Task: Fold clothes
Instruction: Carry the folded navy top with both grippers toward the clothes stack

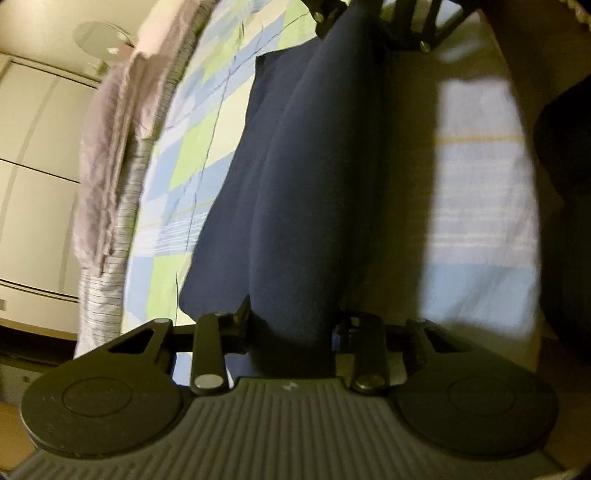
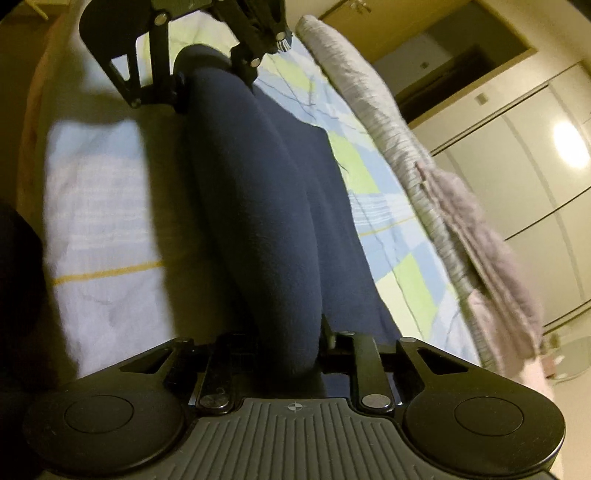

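Observation:
A dark navy garment (image 1: 295, 184) hangs stretched between my two grippers above the bed. My left gripper (image 1: 293, 325) is shut on one end of the navy garment, whose folded edge runs away towards the right gripper (image 1: 373, 22) at the top of the left wrist view. In the right wrist view the navy garment (image 2: 266, 206) runs from my right gripper (image 2: 291, 350), shut on its near end, up to the left gripper (image 2: 210, 62) at the top. Part of the cloth droops onto the quilt.
A blue, green and white patchwork quilt (image 1: 177, 166) covers the bed below. A grey-pink towel (image 1: 110, 155) lies along the bed's far edge; it also shows in the right wrist view (image 2: 491, 229). White wardrobe doors (image 2: 517, 155) stand beyond.

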{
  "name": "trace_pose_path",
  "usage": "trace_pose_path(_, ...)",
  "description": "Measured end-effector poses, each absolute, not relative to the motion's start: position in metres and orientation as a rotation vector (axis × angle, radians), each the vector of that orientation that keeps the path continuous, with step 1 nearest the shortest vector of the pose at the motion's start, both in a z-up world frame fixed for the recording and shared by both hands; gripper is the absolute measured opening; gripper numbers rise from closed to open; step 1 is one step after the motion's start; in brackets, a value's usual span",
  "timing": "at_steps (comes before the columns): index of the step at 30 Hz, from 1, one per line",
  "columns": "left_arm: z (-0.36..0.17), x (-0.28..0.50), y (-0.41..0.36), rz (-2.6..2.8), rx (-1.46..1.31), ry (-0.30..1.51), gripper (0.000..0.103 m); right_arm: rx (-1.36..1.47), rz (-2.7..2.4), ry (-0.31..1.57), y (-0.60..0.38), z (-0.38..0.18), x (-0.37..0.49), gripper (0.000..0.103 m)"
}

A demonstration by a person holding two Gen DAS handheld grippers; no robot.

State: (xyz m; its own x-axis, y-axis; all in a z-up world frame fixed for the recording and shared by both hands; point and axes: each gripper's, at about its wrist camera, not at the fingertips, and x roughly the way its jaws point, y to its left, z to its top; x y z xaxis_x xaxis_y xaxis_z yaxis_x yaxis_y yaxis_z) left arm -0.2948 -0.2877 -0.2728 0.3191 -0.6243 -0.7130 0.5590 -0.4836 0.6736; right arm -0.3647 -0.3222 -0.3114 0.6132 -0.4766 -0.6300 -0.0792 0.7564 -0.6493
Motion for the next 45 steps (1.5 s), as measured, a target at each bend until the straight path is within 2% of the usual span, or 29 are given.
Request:
trace_pose_path(7, -0.157, -0.310, -0.296, -1.589, 1.539, 0.078, 0.029, -0.588, -0.162, 1.067, -0.333, -0.181, -0.374, 0.018)
trace_pose_path(11, -0.102, -0.329, -0.314, -1.728, 1.512, 0.078, 0.029, -0.514, -0.180, 1.156, -0.339, -0.115, -0.400, 0.018)
trace_pose_path(18, -0.025, -0.387, -0.405, -1.928, 1.410, -0.150, 0.029, -0.438, -0.411, 1.237, -0.382, -0.024, -0.473, 0.018)
trace_pose_path(27, 0.066, -0.529, -0.603, -1.933, 1.255, -0.587, 0.029, -0.523, -0.831, 1.161, -0.531, 0.072, -0.620, 0.018)
trace_pose_path(31, 0.081, -0.611, -0.703, -1.864, 1.217, -0.628, 0.029, -0.610, -0.878, 1.103, -0.628, 0.091, -0.705, 0.018)
trace_pose_path(39, 0.098, -0.735, -0.878, -1.737, 1.195, -0.538, 0.029, -0.722, -0.811, 1.043, -0.829, 0.118, -0.846, 0.018)
trace_pose_path(42, 0.073, -0.762, -0.909, -1.706, 1.213, -0.549, 0.030, -0.766, -0.807, 1.008, -0.871, 0.110, -0.877, 0.018)
trace_pose_path(45, 0.019, -0.783, -0.920, -1.729, 1.280, -0.485, 0.031, -0.738, -0.768, 1.009, -0.885, 0.066, -0.903, 0.018)
